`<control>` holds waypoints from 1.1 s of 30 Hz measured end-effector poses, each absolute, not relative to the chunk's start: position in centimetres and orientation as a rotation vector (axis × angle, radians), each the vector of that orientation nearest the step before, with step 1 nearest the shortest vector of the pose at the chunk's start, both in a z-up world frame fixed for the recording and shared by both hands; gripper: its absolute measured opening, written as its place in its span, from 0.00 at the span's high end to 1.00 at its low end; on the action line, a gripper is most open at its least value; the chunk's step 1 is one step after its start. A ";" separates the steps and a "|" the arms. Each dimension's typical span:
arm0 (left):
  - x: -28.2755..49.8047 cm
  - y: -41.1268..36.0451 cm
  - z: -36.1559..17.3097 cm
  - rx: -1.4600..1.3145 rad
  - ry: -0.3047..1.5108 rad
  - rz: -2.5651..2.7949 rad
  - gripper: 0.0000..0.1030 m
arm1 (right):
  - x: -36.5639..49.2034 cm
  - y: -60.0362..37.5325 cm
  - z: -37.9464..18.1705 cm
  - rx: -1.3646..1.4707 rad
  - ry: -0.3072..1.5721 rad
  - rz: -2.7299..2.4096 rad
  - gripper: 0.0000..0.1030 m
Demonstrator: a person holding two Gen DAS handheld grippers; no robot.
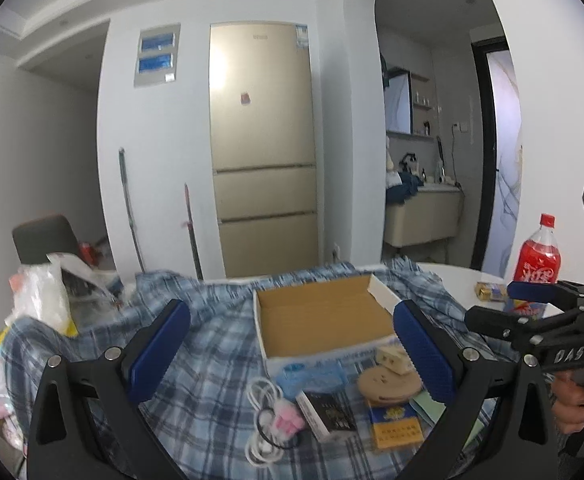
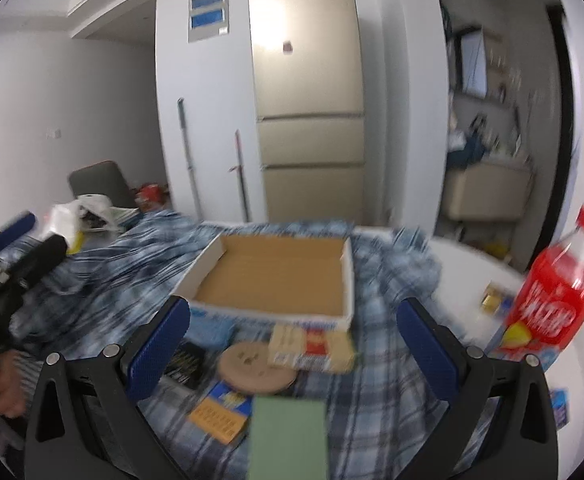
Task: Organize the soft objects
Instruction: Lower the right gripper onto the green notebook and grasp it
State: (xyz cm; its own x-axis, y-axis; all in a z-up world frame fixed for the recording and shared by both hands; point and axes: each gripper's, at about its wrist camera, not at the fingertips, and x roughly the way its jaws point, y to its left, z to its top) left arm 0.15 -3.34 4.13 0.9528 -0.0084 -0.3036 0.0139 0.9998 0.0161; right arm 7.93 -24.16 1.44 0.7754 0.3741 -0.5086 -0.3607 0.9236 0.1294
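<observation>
The fingers of the left gripper (image 1: 290, 344) stand wide apart with nothing between them, blue pads (image 1: 160, 350) facing each other low in the frame, and the right gripper (image 2: 292, 344) is spread just as wide and equally empty. Both hang above a bench draped in a blue plaid cloth (image 1: 212, 344), rumpled toward the upper left.

At the centre of both views sits an open cardboard box (image 1: 324, 316), shallow, brown inside, white outside, with nothing in it. Just below it in the left wrist view lies a cluster of small things: a coiled white cable (image 1: 262, 420) with a pink piece (image 1: 286, 424) on it, a dark box with a white edge (image 1: 326, 414), a round tan disc (image 1: 388, 382) with a small cream carton (image 1: 392, 356) touching its upper edge, and a blue and orange pack (image 1: 396, 426) below the disc. A pale blue item (image 1: 306, 378) lies against the box's front wall; I cannot tell what it is.

In the right wrist view, which is blurred, a green flat card (image 2: 288, 436) fills the bottom centre.

A red soda bottle (image 1: 538, 260) stands upright at the right of the frame on bare white bench (image 1: 460, 280), beside a small gold packet (image 1: 490, 291). A white plastic bag (image 1: 44, 292) is heaped at the left edge. A beige fridge (image 1: 264, 152) stands behind, upper centre.
</observation>
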 end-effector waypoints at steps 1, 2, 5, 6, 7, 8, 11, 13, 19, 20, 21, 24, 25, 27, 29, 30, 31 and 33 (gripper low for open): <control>0.2 -3.4 3.9 0.019 0.316 -0.009 0.00 | 8.1 -24.5 1.3 0.046 0.581 0.417 0.00; 0.2 -3.4 3.6 0.024 0.319 -0.002 0.00 | 8.2 -24.7 1.0 0.066 0.607 0.437 0.00; 0.1 -3.5 2.9 0.044 0.310 0.007 0.00 | 9.1 -25.0 -0.2 0.107 0.697 0.476 0.03; 0.2 -3.5 2.6 0.046 0.310 0.006 0.00 | 9.4 -25.0 -0.7 0.112 0.725 0.483 0.05; 0.3 -3.3 2.3 0.041 0.314 0.004 0.00 | 9.8 -25.0 -1.3 0.114 0.755 0.486 0.07; 0.5 -3.1 2.0 0.033 0.320 0.001 0.00 | 10.1 -24.9 -2.0 0.112 0.780 0.484 0.07; 1.0 -2.6 0.9 0.018 0.342 0.000 0.00 | 10.8 -24.7 -3.8 0.094 0.843 0.459 0.08; 1.5 -2.3 0.2 0.012 0.357 -0.001 0.00 | 11.4 -24.6 -5.0 0.091 0.885 0.453 0.10; 2.7 -1.3 -1.7 -0.035 0.428 -0.024 0.04 | 12.9 -24.2 -7.9 0.066 1.005 0.431 0.12; 2.7 -1.2 -1.8 -0.044 0.428 -0.023 0.04 | 13.1 -24.1 -8.3 0.059 1.019 0.429 0.12; 2.7 -1.0 -1.8 -0.052 0.427 -0.022 0.04 | 13.3 -24.0 -8.6 0.053 1.036 0.428 0.13; 2.9 -0.9 -2.1 -0.057 0.432 -0.022 0.04 | 13.7 -23.8 -9.5 0.048 1.084 0.433 0.16; 2.9 -0.9 -2.2 -0.056 0.435 -0.022 0.04 | 13.9 -23.8 -9.7 0.046 1.097 0.432 0.17; 2.9 -0.9 -2.2 -0.055 0.435 -0.024 0.04 | 14.1 -23.7 -10.1 0.050 1.122 0.439 0.19; 2.8 -1.0 -2.1 -0.054 0.433 -0.024 0.04 | 14.3 -23.5 -10.4 0.047 1.143 0.446 0.22; 2.7 -1.0 -2.1 -0.052 0.429 -0.024 0.04 | 14.4 -23.4 -10.6 0.045 1.154 0.447 0.24; 2.7 -1.1 -2.0 -0.050 0.427 -0.024 0.04 | 14.5 -23.3 -10.7 0.048 1.165 0.448 0.26; 2.6 -1.2 -2.0 -0.046 0.423 -0.024 0.04 | 14.6 -23.4 -10.7 0.055 1.168 0.442 0.29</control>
